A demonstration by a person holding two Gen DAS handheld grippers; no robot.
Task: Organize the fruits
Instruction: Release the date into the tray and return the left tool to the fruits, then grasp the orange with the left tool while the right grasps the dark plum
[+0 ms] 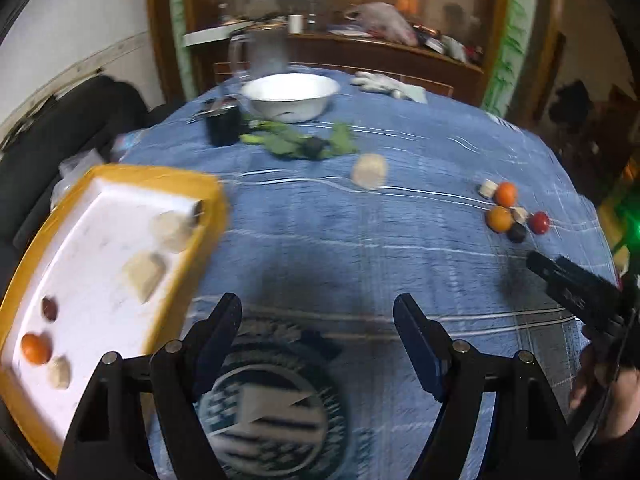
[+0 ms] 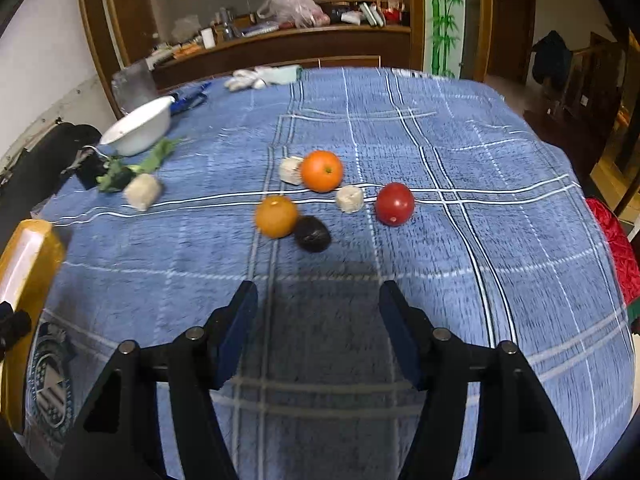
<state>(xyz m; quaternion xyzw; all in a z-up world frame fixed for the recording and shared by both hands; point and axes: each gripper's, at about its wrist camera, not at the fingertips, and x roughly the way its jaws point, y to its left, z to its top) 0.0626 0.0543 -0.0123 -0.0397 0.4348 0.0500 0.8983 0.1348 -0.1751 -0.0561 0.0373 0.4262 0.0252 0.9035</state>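
A yellow-rimmed white tray (image 1: 184,176) sits at the table's left and holds an orange (image 1: 36,349), a dark red fruit (image 1: 49,309) and several pale chunks. My left gripper (image 1: 318,312) hovers open and empty just right of the tray. On the blue checked cloth lie two oranges (image 2: 322,171) (image 2: 276,216), a red tomato (image 2: 394,204), a dark fruit (image 2: 312,234) and pale corn pieces (image 2: 349,199). My right gripper (image 2: 318,300) is open and empty, a short way in front of that cluster; its body shows at the right edge (image 1: 576,292) of the left wrist view.
A white bowl (image 1: 291,95) stands at the far side with leafy greens (image 1: 304,142), a black clip (image 1: 222,128) and a clear jug (image 1: 264,54) nearby. Another pale chunk (image 1: 369,171) lies mid-table. White gloves (image 2: 250,77) rest at the far edge. Cluttered wooden shelf behind.
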